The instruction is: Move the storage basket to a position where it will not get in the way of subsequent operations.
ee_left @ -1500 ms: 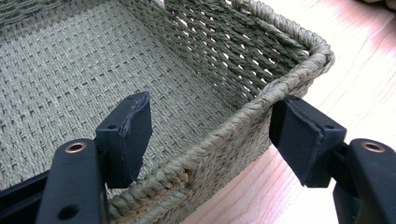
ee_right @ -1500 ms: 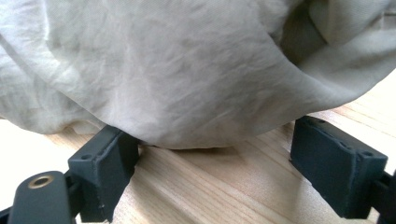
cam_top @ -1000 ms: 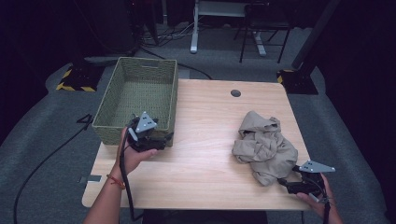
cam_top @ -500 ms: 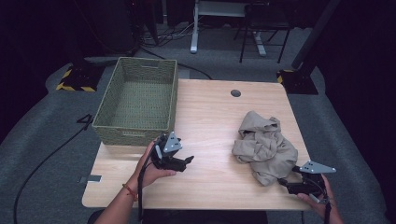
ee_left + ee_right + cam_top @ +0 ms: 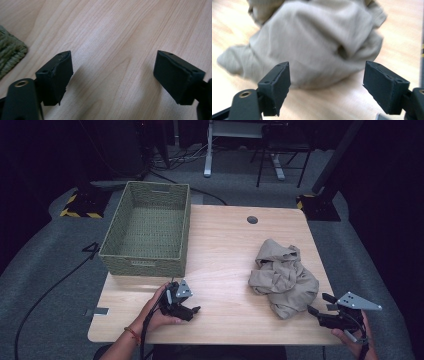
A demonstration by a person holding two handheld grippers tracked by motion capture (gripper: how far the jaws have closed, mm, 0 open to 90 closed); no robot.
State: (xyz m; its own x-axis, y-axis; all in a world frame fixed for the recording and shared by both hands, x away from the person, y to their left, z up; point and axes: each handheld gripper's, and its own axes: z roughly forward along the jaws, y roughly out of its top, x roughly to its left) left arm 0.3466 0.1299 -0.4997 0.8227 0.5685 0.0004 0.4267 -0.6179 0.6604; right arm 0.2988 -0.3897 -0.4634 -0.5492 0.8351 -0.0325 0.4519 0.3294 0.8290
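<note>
**Lining up my right claw on the crumpled cloth**

My right claw (image 5: 316,303) hovers at the near right corner of the pale wooden table (image 5: 225,250), pointing left and slightly away at the crumpled beige cloth (image 5: 282,276). Its jaws stand wide with nothing between them, having just closed a little. To grasp well, I judge I should push forward low over the table, take a thick fold at the near edge rather than a thin flap, and close only once fabric fills the gap.

In the right gripper view the cloth (image 5: 317,40) lies just ahead of the claw (image 5: 325,88), not touching.

My left claw (image 5: 192,310) rests low near the table's near left edge, its jaws apart and empty after just opening, well apart from the cloth. The green woven basket (image 5: 145,262) sits at the far left.
</note>
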